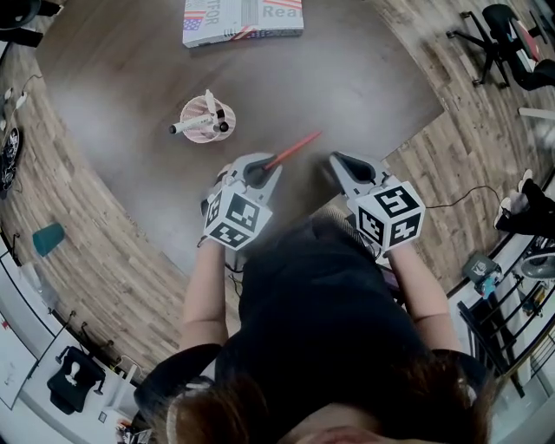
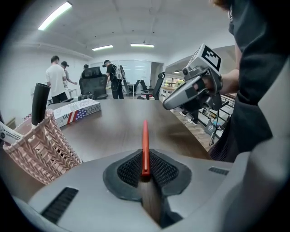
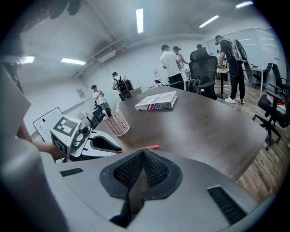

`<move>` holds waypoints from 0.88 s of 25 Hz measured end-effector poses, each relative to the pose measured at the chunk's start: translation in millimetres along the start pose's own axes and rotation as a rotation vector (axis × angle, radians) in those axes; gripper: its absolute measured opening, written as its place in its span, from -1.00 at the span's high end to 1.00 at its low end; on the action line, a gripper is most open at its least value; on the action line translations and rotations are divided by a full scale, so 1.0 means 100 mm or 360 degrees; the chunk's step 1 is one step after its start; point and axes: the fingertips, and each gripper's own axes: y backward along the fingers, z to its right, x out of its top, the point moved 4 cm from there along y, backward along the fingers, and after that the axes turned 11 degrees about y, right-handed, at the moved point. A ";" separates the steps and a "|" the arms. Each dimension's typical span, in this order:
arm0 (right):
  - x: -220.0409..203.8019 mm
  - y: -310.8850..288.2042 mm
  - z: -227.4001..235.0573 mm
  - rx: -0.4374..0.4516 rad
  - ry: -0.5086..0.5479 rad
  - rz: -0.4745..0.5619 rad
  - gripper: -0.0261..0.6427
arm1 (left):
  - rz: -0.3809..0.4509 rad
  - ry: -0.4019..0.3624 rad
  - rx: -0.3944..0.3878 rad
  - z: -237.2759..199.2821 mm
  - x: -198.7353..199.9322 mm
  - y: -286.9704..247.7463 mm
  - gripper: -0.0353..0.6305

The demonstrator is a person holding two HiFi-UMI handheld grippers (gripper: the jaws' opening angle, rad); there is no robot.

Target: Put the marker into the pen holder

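Gripping: my left gripper (image 1: 260,170) has its jaws narrow, pressed on the back end of the red marker (image 1: 293,149).
Marker place: it sticks out forward from these jaws, over the surface (image 1: 364,78); whether its tip touches, I cannot tell.
Pen holder (image 1: 207,120): a pink woven cup, upright, with pens (image 1: 195,126) inside, apart from the marker.
Right gripper (image 1: 345,166): jaws together, nothing between them, near the left one.
Far side: a flat box (image 1: 243,19) lies on the surface.
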 end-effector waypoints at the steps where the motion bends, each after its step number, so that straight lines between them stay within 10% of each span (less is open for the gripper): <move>1: 0.03 -0.03 0.01 -0.0001 0.0014 0.0002 0.87 | 0.0018 0.0000 0.0000 -0.02 0.02 0.01 0.71; 22: 0.72 -0.28 0.02 0.0491 0.0422 0.0021 0.87 | 0.0168 0.0279 0.0462 0.18 0.40 0.68 0.71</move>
